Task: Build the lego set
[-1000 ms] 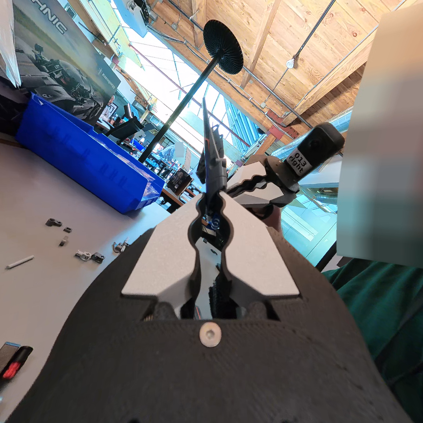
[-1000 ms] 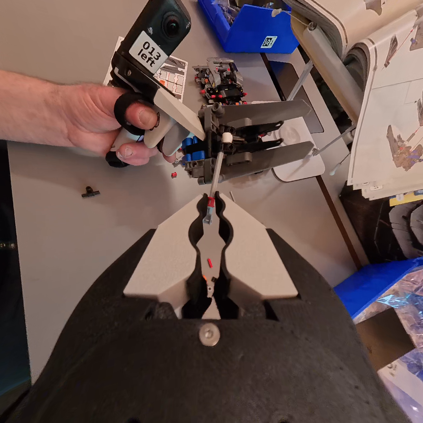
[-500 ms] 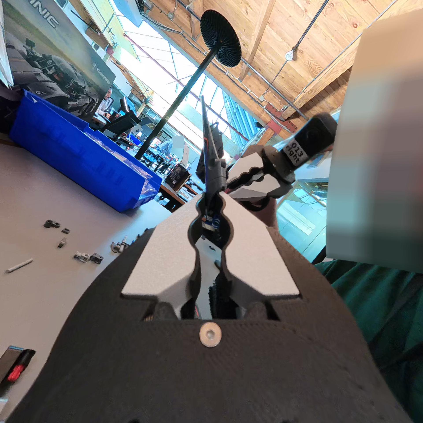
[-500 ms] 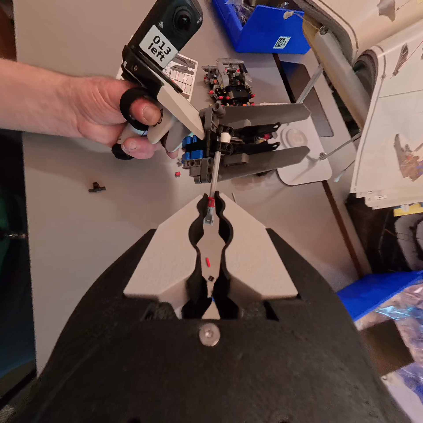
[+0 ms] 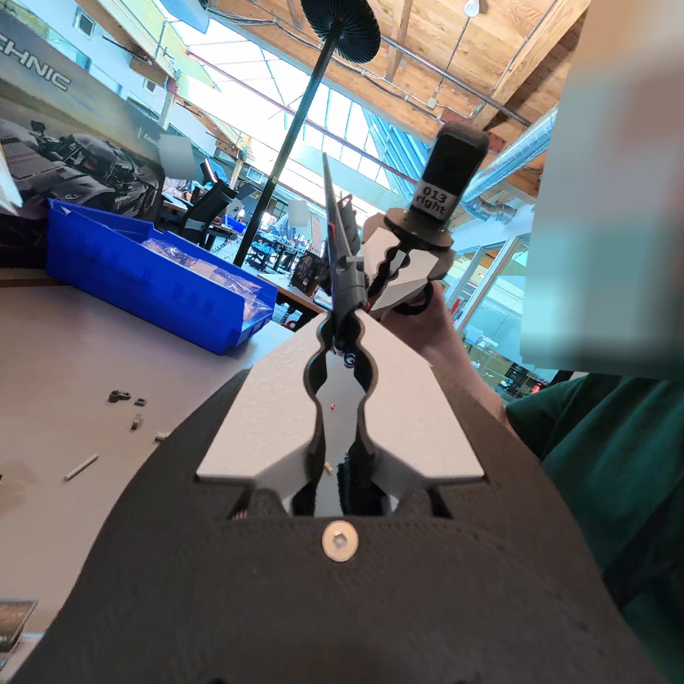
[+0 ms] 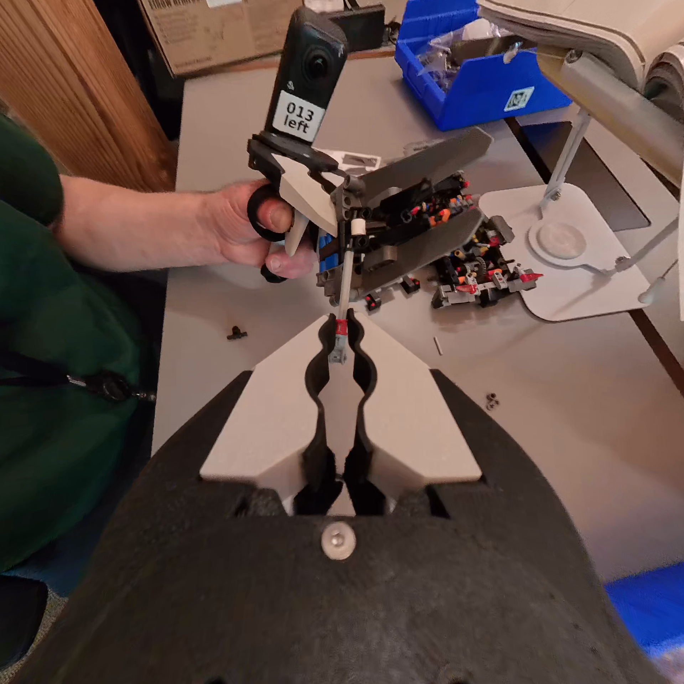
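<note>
the winged lego assembly [image 6: 403,225] is held off the table, at about twelve o'clock from the right gripper [image 6: 338,325], with a long grey axle [image 6: 346,275] running from its frame down into that gripper's tips. the right jaws are clenched on the axle's lower end, at its red bush and grey connector. the left gripper [image 6: 325,218] is clamped on the assembly's blue-pinned end at nine o'clock of it, closed on the frame.

over the last second the assembly has tipped, its two grey wing panels now slanting up toward one o'clock rather than lying level, and both hands have swung round. the axle looks no deeper in its hole than before, so i judge the insertion is still under way and the turn was to line it up.

the right wrist view alone shows the second built section [image 6: 481,274] on the table at three o'clock, a blue bin [image 6: 481,89] at one o'clock and a white stand base [image 6: 577,255]. the left wrist view shows the assembly edge-on [image 5: 342,266], and loose small parts [image 5: 122,398] at nine o'clock beside another blue bin [image 5: 148,266].
</note>
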A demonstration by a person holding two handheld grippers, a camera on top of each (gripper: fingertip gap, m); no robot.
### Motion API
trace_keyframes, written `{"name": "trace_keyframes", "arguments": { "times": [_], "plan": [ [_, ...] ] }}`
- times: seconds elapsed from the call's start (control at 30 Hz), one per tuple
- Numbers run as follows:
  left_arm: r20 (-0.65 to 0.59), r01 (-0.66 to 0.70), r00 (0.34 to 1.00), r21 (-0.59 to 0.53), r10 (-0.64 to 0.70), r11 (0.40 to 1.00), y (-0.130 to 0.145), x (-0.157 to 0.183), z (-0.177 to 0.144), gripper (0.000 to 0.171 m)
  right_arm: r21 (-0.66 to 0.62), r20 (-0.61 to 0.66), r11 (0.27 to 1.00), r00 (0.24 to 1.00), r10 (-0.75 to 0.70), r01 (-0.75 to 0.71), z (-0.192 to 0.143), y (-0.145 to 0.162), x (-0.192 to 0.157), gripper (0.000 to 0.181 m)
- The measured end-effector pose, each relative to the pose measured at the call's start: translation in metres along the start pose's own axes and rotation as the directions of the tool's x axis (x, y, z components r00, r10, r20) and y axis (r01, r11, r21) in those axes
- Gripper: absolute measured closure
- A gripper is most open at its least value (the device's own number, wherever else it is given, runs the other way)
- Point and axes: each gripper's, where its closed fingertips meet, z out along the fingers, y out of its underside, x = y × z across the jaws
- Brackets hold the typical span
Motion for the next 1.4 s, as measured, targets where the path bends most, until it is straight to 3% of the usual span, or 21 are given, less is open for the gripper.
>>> {"name": "trace_keyframes", "arguments": {
  "times": [0.43,1.07,1.4],
  "plan": [
    [-0.033,-0.025,0.999,-0.051,0.023,0.998,0.003,0.010,0.002,0.166,0.218,0.095,0.972,0.993,0.071,-0.090,-0.011,-0.002,-0.005,0.178],
    [-0.036,0.001,0.999,0.014,0.000,1.000,0.001,0.016,0.011,0.166,0.377,0.063,0.909,0.984,0.166,-0.177,-0.019,-0.005,0.001,0.178],
    [-0.042,-0.003,0.999,0.015,0.003,1.000,0.002,0.018,0.017,0.166,0.454,-0.005,0.886,0.995,0.103,-0.090,-0.026,-0.011,-0.001,0.178]
  ]
}}
